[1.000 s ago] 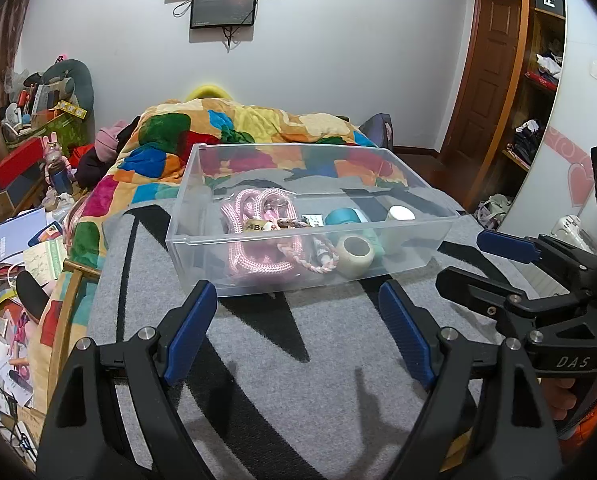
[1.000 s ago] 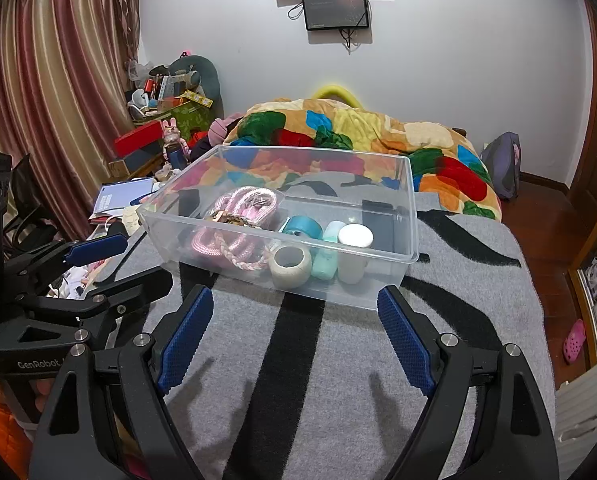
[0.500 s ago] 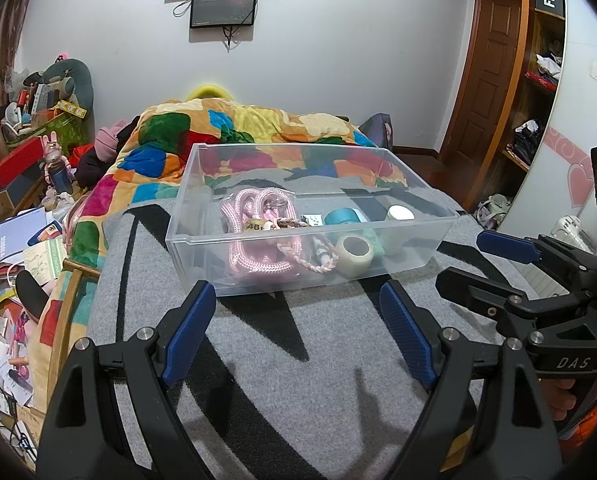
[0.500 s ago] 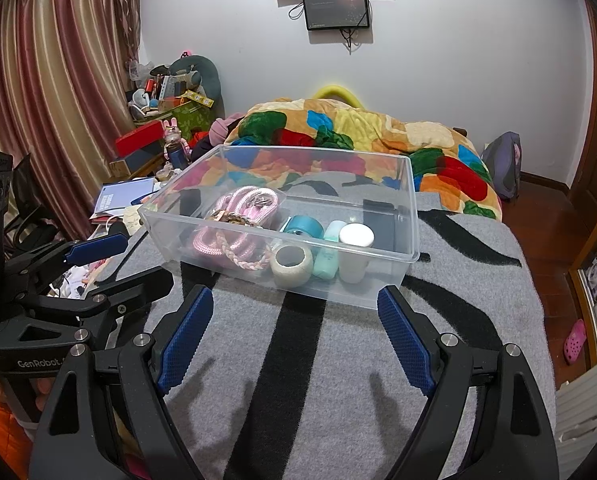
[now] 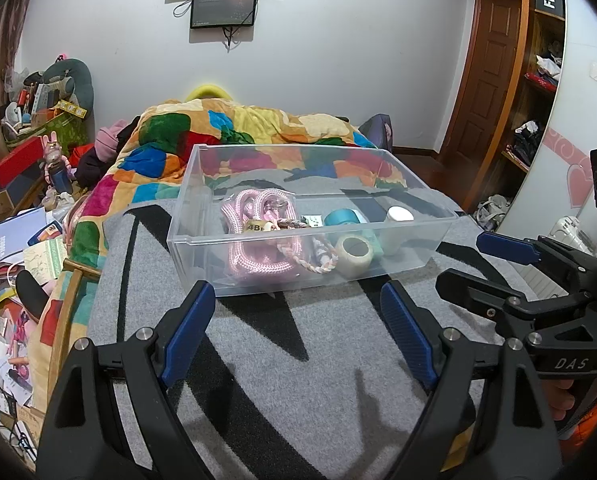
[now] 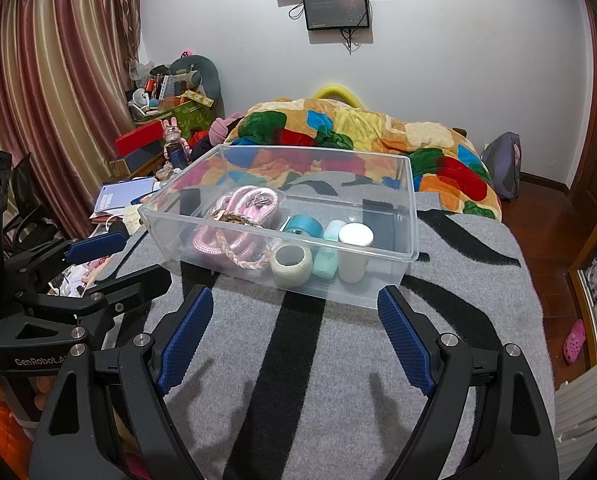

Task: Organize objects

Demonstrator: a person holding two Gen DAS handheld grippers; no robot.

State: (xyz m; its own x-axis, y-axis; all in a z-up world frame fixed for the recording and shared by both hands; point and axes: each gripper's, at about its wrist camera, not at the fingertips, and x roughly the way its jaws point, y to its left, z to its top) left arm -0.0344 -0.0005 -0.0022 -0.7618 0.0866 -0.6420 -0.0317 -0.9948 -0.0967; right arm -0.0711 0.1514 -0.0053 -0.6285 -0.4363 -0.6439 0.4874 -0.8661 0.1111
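Observation:
A clear plastic bin [image 5: 202,240] [image 6: 412,216] sits on the grey and black blanket. It holds a pink rope [image 5: 254,256] [image 6: 234,204], a braided cord [image 6: 242,258], a white tape roll [image 5: 354,250] [image 6: 291,260], a teal tape roll [image 5: 340,216] [image 6: 304,226], a mint bottle [image 6: 328,258] and a white-capped jar [image 5: 396,222] [image 6: 354,254]. My left gripper [image 5: 298,316] is open and empty just before the bin. My right gripper [image 6: 294,320] is open and empty, also before the bin; it also shows in the left wrist view [image 5: 478,260].
A colourful quilt [image 5: 234,132] lies behind the bin. Cluttered books and boxes [image 6: 138,184] stand at the left of the bed. A wooden door and shelves [image 5: 494,80] are at the right. The grey blanket [image 6: 338,380] stretches under both grippers.

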